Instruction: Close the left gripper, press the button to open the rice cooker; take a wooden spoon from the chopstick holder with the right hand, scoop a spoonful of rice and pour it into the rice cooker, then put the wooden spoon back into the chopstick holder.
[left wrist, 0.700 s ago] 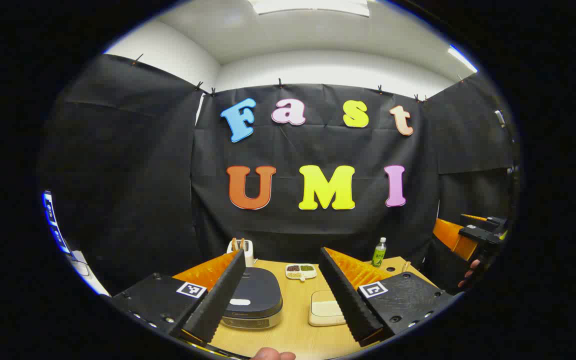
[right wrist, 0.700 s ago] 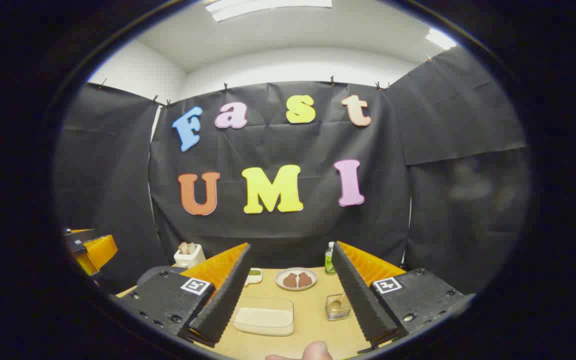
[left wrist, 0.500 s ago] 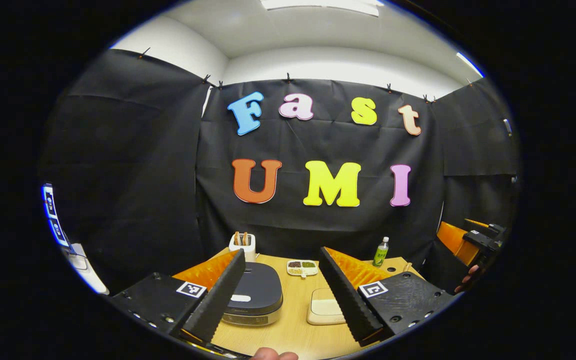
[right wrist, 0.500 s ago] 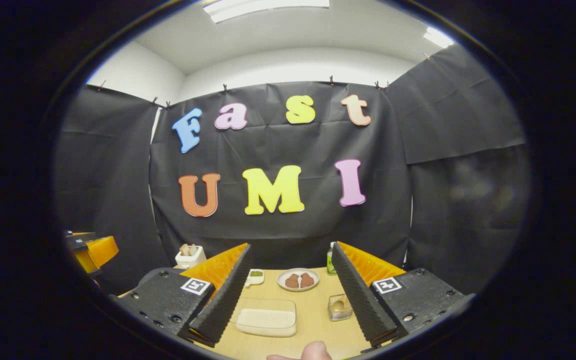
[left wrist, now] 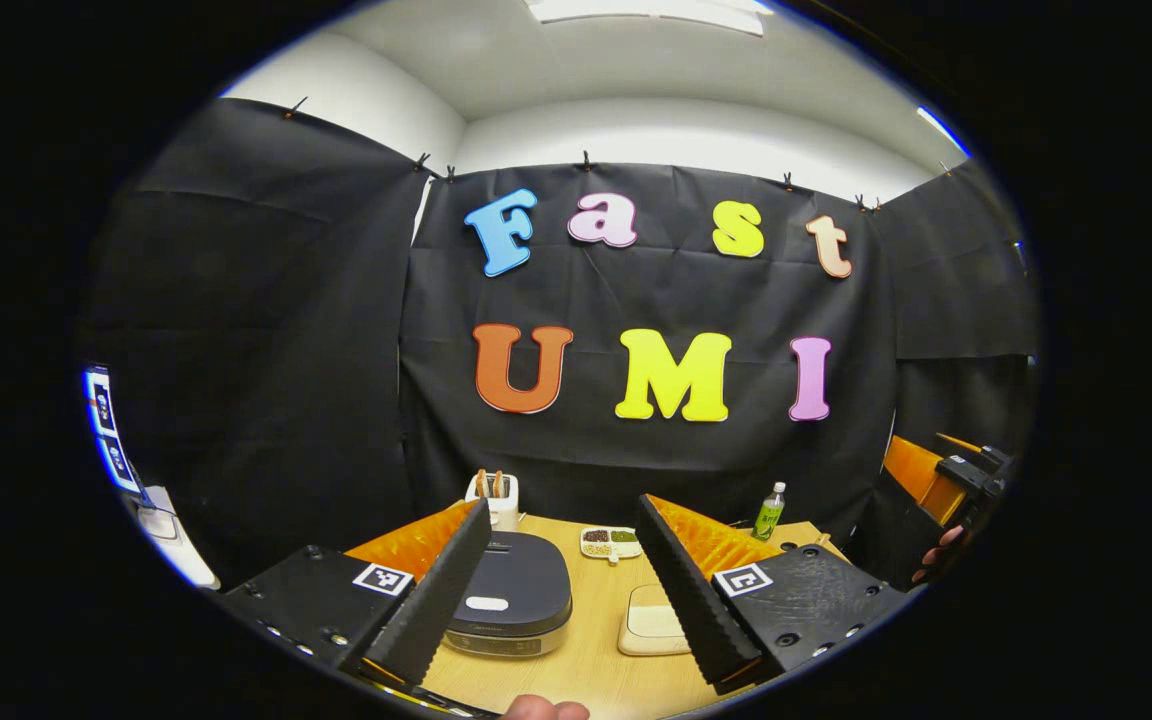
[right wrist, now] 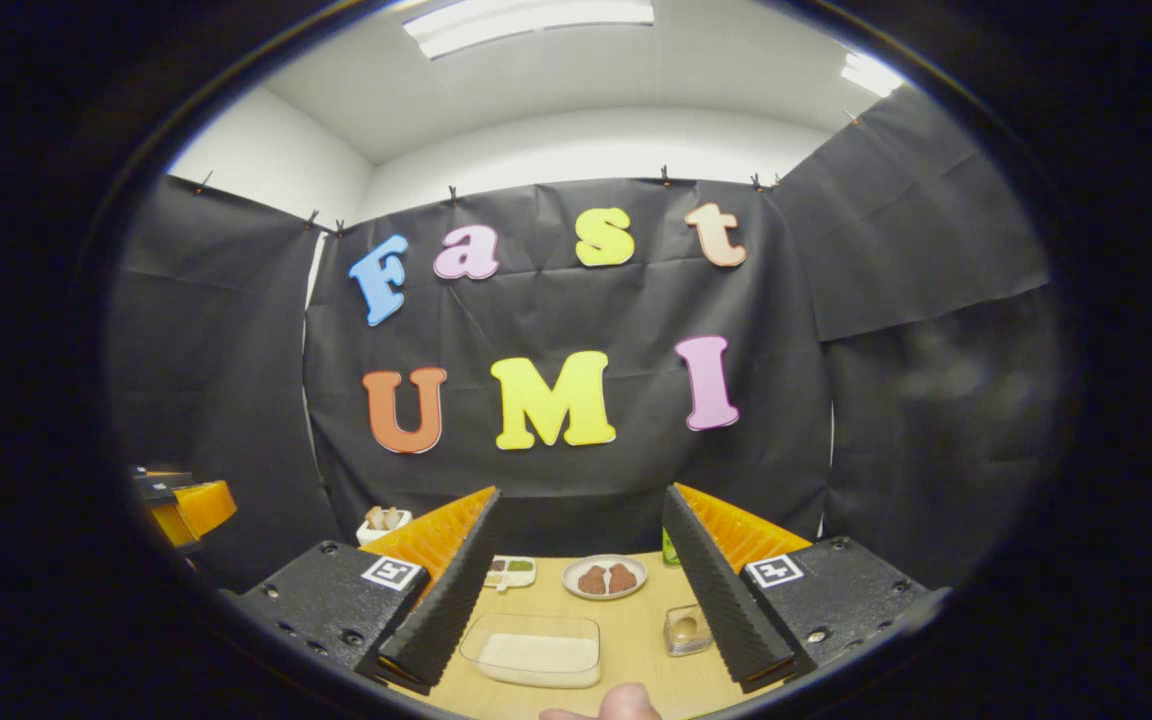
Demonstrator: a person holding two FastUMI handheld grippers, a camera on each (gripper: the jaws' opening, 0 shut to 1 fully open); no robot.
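Both grippers hover above a light wooden table (left wrist: 591, 660) with ridged fingers spread wide, holding nothing. In the left gripper view, the left gripper (left wrist: 561, 585) frames a dark, rounded rice cooker (left wrist: 511, 600), lid down, with a pale oval button on top; behind it stands a white chopstick holder (left wrist: 496, 497) with wooden handles. In the right gripper view, the right gripper (right wrist: 581, 580) frames a clear rectangular container of white rice (right wrist: 536, 652).
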